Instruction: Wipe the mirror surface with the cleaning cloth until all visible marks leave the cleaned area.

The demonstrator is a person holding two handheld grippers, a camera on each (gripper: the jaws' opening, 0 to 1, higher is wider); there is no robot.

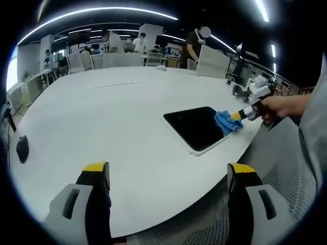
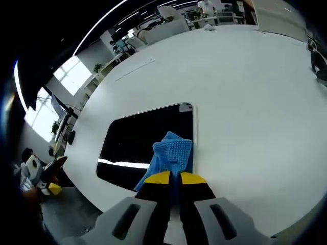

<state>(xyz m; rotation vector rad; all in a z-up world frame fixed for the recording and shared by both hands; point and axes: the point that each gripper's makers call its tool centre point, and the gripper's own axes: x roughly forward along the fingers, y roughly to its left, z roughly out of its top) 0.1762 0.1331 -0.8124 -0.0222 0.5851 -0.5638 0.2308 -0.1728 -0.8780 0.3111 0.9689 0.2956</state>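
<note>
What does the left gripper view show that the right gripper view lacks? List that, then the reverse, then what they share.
Left gripper view: the open left tongs holding nothing, a hand gripping the right tongs, and a small black object near the table's left edge. Right gripper view: a bright streak of reflected light on the mirror, and a close look at the right tongs shut on the cloth. Both: mirror, blue cloth, white table.

Bright ceiling strip lights (image 1: 102,11), sharp focus, strong fisheye bending at edges.
</note>
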